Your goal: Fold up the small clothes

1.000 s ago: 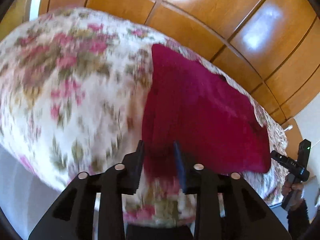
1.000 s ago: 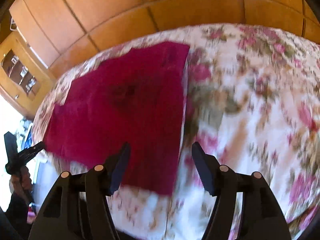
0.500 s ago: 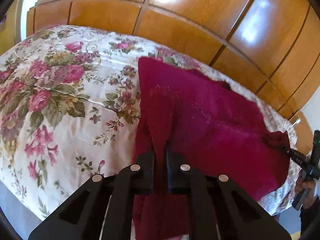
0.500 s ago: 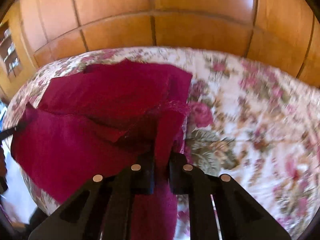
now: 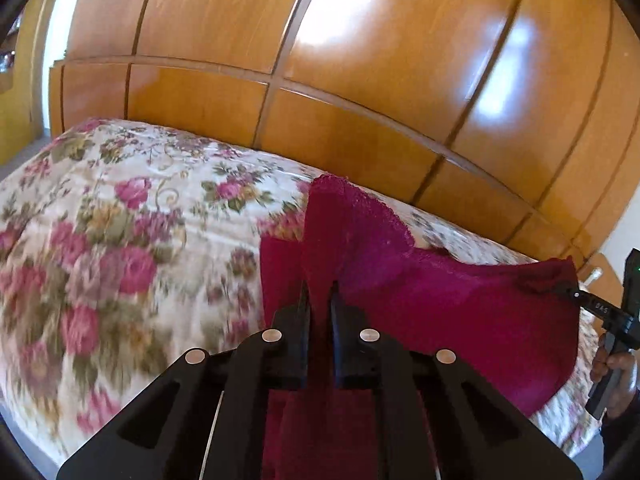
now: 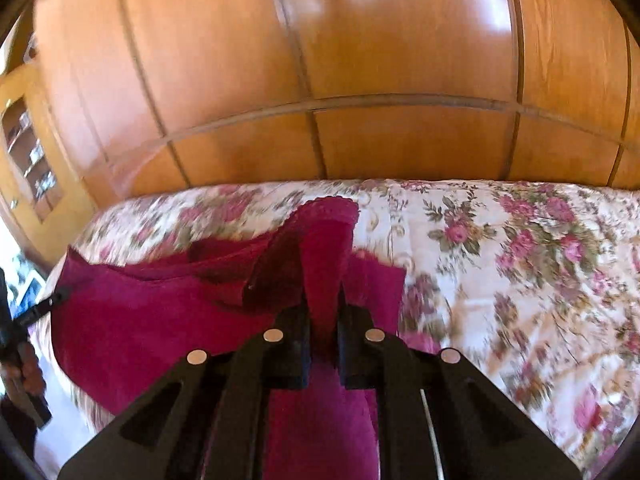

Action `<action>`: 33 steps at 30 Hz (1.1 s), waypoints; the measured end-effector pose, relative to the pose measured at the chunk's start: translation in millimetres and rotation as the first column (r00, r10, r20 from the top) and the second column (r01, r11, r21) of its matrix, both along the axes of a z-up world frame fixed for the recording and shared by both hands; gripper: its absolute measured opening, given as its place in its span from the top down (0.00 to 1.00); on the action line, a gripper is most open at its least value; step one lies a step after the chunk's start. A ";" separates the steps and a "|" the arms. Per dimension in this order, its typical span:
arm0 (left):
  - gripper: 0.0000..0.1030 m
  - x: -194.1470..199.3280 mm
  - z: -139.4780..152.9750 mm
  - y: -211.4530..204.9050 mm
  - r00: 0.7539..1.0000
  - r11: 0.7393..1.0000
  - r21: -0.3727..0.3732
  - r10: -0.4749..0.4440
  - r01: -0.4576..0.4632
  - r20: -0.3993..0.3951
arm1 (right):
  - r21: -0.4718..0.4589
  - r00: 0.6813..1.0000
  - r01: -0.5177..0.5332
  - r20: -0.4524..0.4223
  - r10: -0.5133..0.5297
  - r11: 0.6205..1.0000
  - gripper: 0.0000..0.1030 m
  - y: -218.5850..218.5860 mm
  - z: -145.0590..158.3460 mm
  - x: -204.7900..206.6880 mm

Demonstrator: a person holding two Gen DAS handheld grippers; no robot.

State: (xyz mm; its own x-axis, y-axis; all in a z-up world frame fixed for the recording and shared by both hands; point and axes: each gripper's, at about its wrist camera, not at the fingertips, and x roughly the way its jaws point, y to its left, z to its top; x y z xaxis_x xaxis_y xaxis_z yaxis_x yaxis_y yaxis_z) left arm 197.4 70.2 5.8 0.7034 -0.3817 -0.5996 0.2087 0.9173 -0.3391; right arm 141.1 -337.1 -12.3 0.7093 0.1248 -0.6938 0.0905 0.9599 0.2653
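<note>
Left gripper (image 5: pixel 320 300) clamped on near-left corner of crimson garment (image 5: pixel 460 312); right gripper (image 6: pixel 323 304) clamped on near-right corner. Near edge lifted above floral bedspread (image 5: pixel 120 220), far part lying flat. Risks: thin pinch slipping; uneven carry skewing fold; slack middle bunching.
</note>
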 end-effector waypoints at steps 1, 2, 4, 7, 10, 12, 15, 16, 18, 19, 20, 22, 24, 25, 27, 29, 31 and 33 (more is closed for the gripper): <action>0.93 15.6 -3.6 -3.0 1.000 1.000 0.017 0.014 -0.014 -0.010 | 0.001 1.000 0.013 -0.013 -0.013 1.000 0.92 -3.0 -6.9 16.0; 0.93 26.2 -7.1 -5.2 1.000 0.999 0.027 0.021 -0.020 -0.021 | 0.005 0.999 0.024 -0.028 -0.024 1.000 0.92 -5.2 -14.2 28.5; 0.93 46.8 -17.7 -10.7 0.998 0.998 0.058 0.038 -0.036 -0.041 | 0.019 0.996 0.039 -0.079 -0.037 0.999 0.92 -6.9 -35.1 53.9; 0.93 77.8 -48.4 -20.8 0.990 0.992 0.117 0.068 -0.054 -0.121 | -0.007 0.984 0.053 -0.168 -0.053 0.999 0.90 -3.5 -75.0 81.2; 0.91 95.0 -80.8 -32.1 0.980 0.977 0.206 0.085 -0.047 -0.179 | -0.016 0.978 0.050 -0.201 -0.052 0.999 0.83 -2.4 -106.0 86.4; 0.86 93.2 -81.1 -35.0 0.983 0.971 0.235 0.086 -0.046 -0.163 | -0.003 0.981 0.048 -0.189 -0.048 0.999 0.79 -5.3 -102.7 80.3; 0.59 84.9 -70.0 -26.8 0.981 0.965 0.251 0.120 -0.078 -0.154 | 0.053 0.984 0.036 -0.177 -0.026 0.998 0.39 -15.8 -88.2 60.3; 0.57 78.6 -66.3 -20.8 0.981 0.969 0.232 0.123 -0.086 -0.150 | 0.062 0.985 0.034 -0.169 -0.023 0.998 0.36 -19.2 -83.7 51.7; 0.51 60.5 -61.8 -5.4 0.980 0.982 0.166 0.116 -0.089 -0.160 | 0.090 0.987 0.021 -0.162 -0.006 0.996 0.37 -27.6 -76.9 29.4; 0.50 51.1 -61.3 1.6 0.979 0.986 0.139 0.114 -0.090 -0.171 | 0.125 0.987 0.014 -0.163 0.006 0.992 0.36 -34.2 -74.7 10.5; 0.50 37.9 -61.8 9.5 0.978 0.991 0.102 0.106 -0.088 -0.182 | 0.145 0.986 0.008 -0.165 0.016 0.989 0.35 -36.2 -73.7 1.1; 0.50 16.1 -63.9 18.1 0.976 0.996 0.053 0.082 -0.072 -0.202 | 0.193 0.984 -0.011 -0.172 0.044 0.981 0.34 -40.1 -74.8 -28.2; 0.50 -11.1 -67.2 23.5 0.976 0.998 0.039 0.050 -0.043 -0.212 | 0.228 0.980 -0.025 -0.187 0.069 0.973 0.32 -37.9 -78.9 -57.1; 0.50 -21.5 -67.7 24.9 0.978 0.999 0.031 0.039 -0.034 -0.206 | 0.234 0.977 -0.033 -0.195 0.080 0.972 0.32 -35.5 -80.9 -66.6; 0.50 -41.2 -71.9 25.1 0.977 1.000 0.012 0.012 -0.010 -0.213 | 0.236 0.968 -0.045 -0.228 0.101 0.971 0.33 -26.0 -91.4 -84.7; 0.50 -55.3 -79.5 15.7 0.978 0.997 0.080 0.003 0.014 -0.211 | 0.224 0.959 -0.061 -0.258 0.119 0.973 0.73 -15.1 -100.1 -91.6; 0.50 -58.7 -86.3 8.4 0.981 0.985 0.170 0.018 0.015 -0.194 | 0.159 0.960 -0.065 -0.258 0.105 0.985 0.89 -7.7 -96.3 -96.8; 0.48 -58.8 -89.5 5.2 0.985 0.977 0.212 0.034 0.004 -0.171 | 0.118 0.967 -0.055 -0.242 0.083 0.992 0.91 -9.6 -87.4 -98.4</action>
